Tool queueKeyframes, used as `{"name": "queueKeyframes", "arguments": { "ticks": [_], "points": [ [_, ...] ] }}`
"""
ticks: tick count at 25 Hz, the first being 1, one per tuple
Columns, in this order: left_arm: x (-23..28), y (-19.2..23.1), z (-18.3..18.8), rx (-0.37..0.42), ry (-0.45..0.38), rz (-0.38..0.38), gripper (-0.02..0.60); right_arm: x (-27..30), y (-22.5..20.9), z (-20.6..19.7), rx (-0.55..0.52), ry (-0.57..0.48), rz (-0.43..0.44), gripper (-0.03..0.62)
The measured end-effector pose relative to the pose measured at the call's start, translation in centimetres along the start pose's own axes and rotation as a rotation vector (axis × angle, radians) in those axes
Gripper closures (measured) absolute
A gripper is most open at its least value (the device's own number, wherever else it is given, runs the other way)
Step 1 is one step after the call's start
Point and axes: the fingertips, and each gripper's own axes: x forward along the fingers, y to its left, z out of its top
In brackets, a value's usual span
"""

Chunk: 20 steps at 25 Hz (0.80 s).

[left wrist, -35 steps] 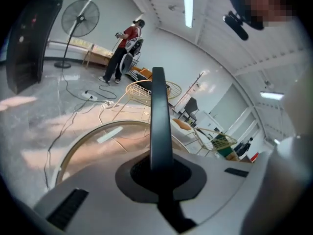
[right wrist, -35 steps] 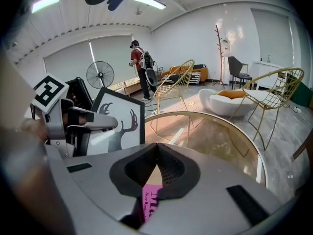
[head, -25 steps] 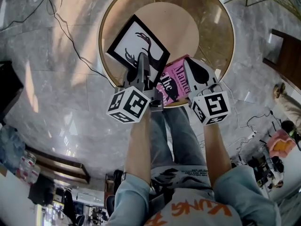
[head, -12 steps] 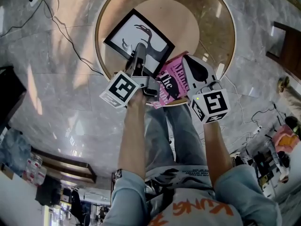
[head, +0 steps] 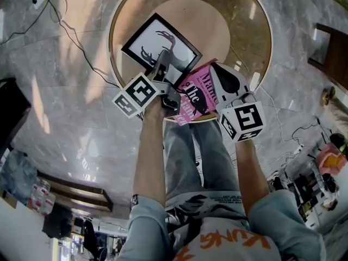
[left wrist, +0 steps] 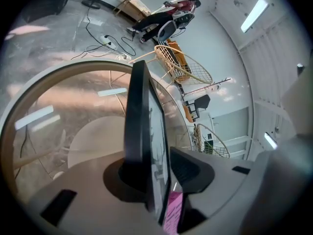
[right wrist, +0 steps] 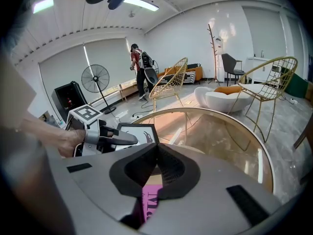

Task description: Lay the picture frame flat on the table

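The black picture frame (head: 161, 49), with a bird drawing on white, lies low over the round glass table (head: 262, 26). I cannot tell whether it rests flat. My left gripper (head: 162, 74) reaches over its near edge. In the left gripper view the frame (left wrist: 142, 131) runs edge-on between the jaws of the left gripper (left wrist: 152, 158). These jaws are opening, and a thin gap shows at the right pad (left wrist: 183, 168). My right gripper (head: 224, 83) is shut, its tips together over a pink book (head: 197, 95). From the right gripper view the frame (right wrist: 141, 132) sits beyond the left gripper (right wrist: 122, 140).
A round wooden shelf (head: 209, 26) shows through the glass. Cables (head: 73, 29) trail over the marble floor at the left. Gold wire chairs (right wrist: 168, 84), a standing fan (right wrist: 96, 78) and a far-off person (right wrist: 139, 65) are beyond the table.
The left gripper has rolled leftward and shifted up the picture. The frame has turned and dropped lower over the table. The right gripper has stayed on the pink book.
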Motion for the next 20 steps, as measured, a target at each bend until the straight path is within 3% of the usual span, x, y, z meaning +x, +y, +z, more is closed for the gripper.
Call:
{"name": "queueKeyframes", "arguments": {
  "ticks": [2, 5, 7, 13, 20],
  "points": [
    [0.1, 0.1, -0.4, -0.018, 0.044, -0.014, 0.356, -0.1, 0.2, -0.2, 0.000, 0.003, 0.001, 0.595],
    [-0.5, 0.6, -0.4, -0.034, 0.058, -0.010, 0.286, -0.2, 0.4, -0.3, 0.003, 0.007, 0.009, 0.595],
    [-0.9, 1.3, -0.2, 0.011, 0.063, 0.031, 0.239, -0.2, 0.5, -0.5, 0.004, 0.011, 0.014, 0.595],
    [-1.3, 2.0, -1.4, 0.273, 0.218, 0.171, 0.213, -0.4, 0.5, -0.7, 0.005, 0.009, 0.013, 0.595],
    [-3.8, 3.9, -0.9, 0.379, 0.185, 0.355, 0.198, -1.3, 0.6, -1.0, 0.002, 0.006, 0.016, 0.595]
  ]
}}
